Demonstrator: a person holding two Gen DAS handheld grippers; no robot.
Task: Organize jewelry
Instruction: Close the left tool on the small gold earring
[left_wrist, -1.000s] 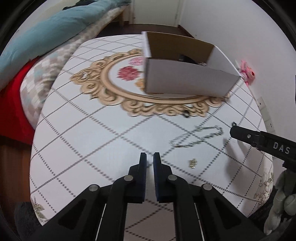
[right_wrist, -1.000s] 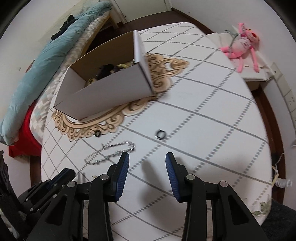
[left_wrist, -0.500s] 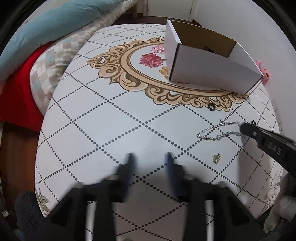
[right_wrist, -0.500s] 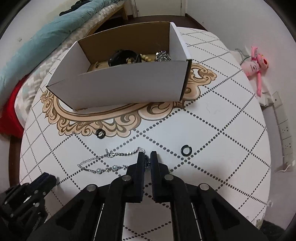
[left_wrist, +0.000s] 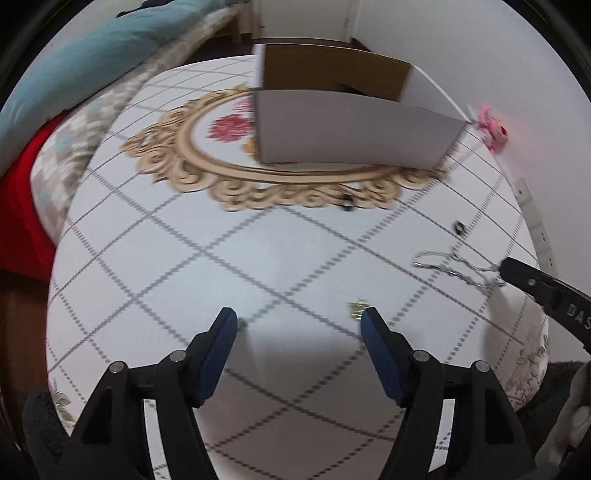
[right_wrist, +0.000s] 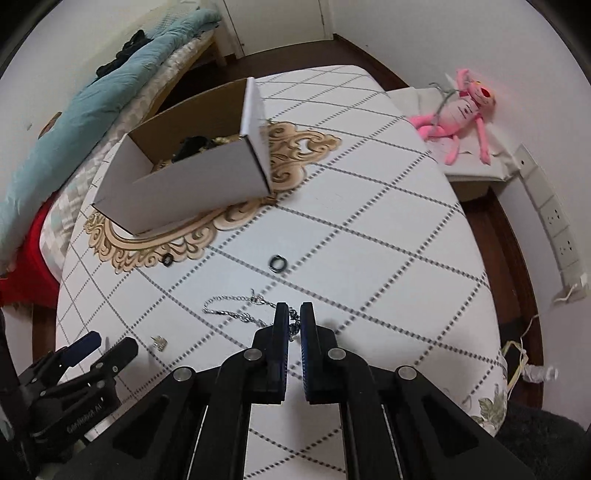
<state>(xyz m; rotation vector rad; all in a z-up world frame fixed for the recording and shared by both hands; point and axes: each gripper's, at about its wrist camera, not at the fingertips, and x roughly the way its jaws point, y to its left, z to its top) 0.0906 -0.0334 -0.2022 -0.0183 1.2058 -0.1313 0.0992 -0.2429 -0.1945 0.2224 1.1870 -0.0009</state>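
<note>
A silver chain (right_wrist: 236, 312) lies on the white table, and my right gripper (right_wrist: 294, 314) is shut on its right end. The chain also shows in the left wrist view (left_wrist: 448, 263), with the right gripper (left_wrist: 506, 266) at its end. My left gripper (left_wrist: 298, 319) is open and empty above the table; a small gold earring (left_wrist: 357, 307) lies just beyond its right fingertip and also shows in the right wrist view (right_wrist: 159, 342). Two black rings (right_wrist: 278, 263) (right_wrist: 167, 259) lie near the open cardboard box (right_wrist: 192, 177), which holds dark and gold jewelry.
The table's (right_wrist: 388, 240) edge curves close on the right and front. A pink plush toy (right_wrist: 461, 110) lies on a low stand beyond the table. A bed with a teal blanket (right_wrist: 74, 110) runs along the left.
My left gripper has opened wide and shifted towards the earring. My right gripper closed on the chain's end and stays shut on it, turned slightly.
</note>
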